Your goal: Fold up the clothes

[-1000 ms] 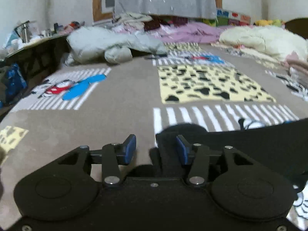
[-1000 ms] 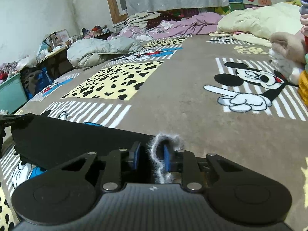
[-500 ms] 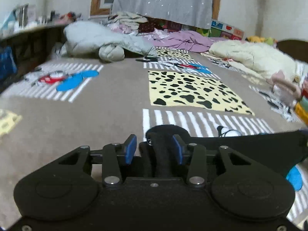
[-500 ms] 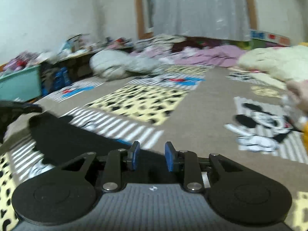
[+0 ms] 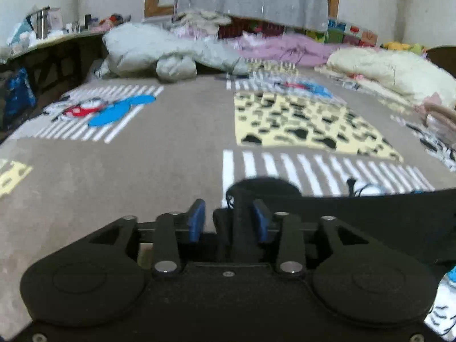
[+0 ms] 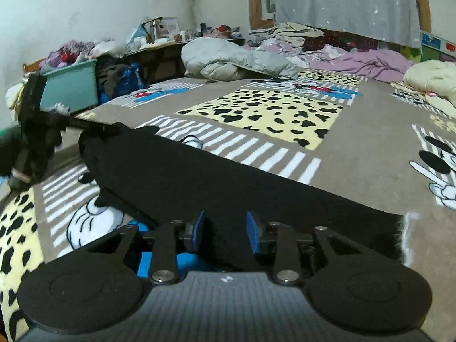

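Across the lower frame, a matte black fabric garment [image 6: 199, 176] drapes the plush cartoon-print blanket [image 6: 356, 148]; left gripper [image 5: 228, 219] fingers gape around a bunched fold, right gripper [image 6: 225, 229] fingers spread, gripping nothing.

Black garment [image 5: 370, 213] runs off right edge in left wrist view; near part hidden under gripper body. Shelf clutter [image 5: 42, 28] blurred, items unreadable. Left gripper [image 6: 37, 131] cut by frame edge.

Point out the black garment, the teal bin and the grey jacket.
black garment [image 6: 199, 176], right wrist view, middle of the cloth.
teal bin [image 6: 71, 88], right wrist view, front wall.
grey jacket [image 5: 159, 48], left wrist view, body.
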